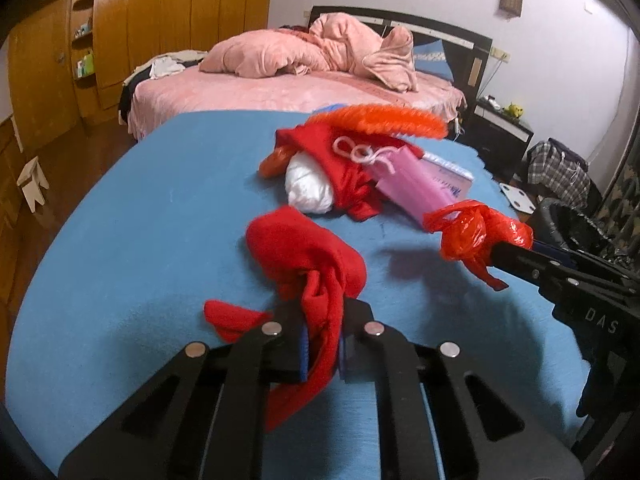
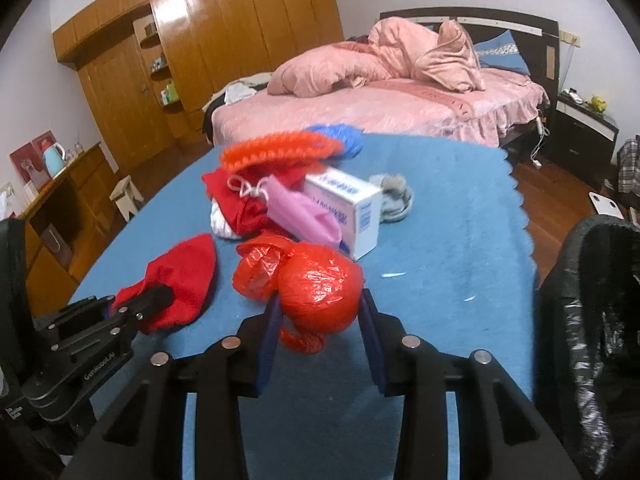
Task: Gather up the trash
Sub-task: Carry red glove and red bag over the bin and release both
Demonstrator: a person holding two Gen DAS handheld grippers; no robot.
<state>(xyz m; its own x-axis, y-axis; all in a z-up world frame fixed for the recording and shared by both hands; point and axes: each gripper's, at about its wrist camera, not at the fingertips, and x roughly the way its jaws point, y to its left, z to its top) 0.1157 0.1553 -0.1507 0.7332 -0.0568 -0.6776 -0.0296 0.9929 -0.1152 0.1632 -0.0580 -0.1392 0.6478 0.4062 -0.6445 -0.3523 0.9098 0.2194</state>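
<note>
Left claw (image 1: 322, 350) was clamped tight on the crumpled red fleece cloth (image 1: 308, 256), right claw (image 2: 320, 322) part-closed around the knotted red plastic bag ball (image 2: 320, 284), both just above the blue-covered surface (image 1: 140, 220); each was best carried level to the black-lined bin (image 2: 592, 300) at right.

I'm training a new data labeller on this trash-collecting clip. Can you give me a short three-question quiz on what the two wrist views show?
1. True or false: the left gripper has its jaws shut on the red cloth.
2. What is between the right gripper's jaws? A) the white box B) the balled red plastic bag C) the pink mask
3. Fill in: the black-lined trash bin stands just off the blue table's ____ edge in the right wrist view.

Key: 1 true; 2 B; 3 right.
</note>
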